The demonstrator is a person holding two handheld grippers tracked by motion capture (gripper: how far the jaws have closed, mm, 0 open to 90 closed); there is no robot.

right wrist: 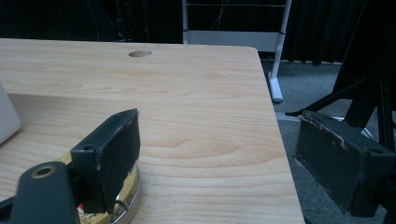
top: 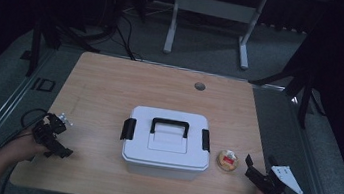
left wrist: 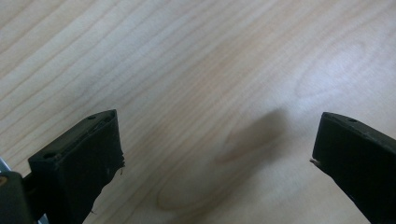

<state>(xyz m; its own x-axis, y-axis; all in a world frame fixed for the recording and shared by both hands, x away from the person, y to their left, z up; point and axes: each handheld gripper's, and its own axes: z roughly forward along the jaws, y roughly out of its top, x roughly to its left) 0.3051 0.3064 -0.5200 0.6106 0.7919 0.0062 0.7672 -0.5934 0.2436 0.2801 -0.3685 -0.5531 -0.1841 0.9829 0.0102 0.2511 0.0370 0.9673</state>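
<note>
Nothing looks begun; the white box (top: 167, 144) sits mid-worktop (top: 111, 84) with lid on and both black latches down; a small round dish (top: 227, 161) lies just beside it; left gripper (top: 53, 137) and right gripper (top: 263, 177) hover with fingers apart, empty.

High view: looking down and fwd from above person's side, taking in whole table (top: 106, 83), floor beyond. Left gripper view: pointing steeply down, v. close to bare wood (left wrist: 196, 70). Right gripper view: sitting low near table's right edge, facing fwd across top toward far cable hole (right wrist: 140, 53), also showing in high view (top: 199, 86).
</note>
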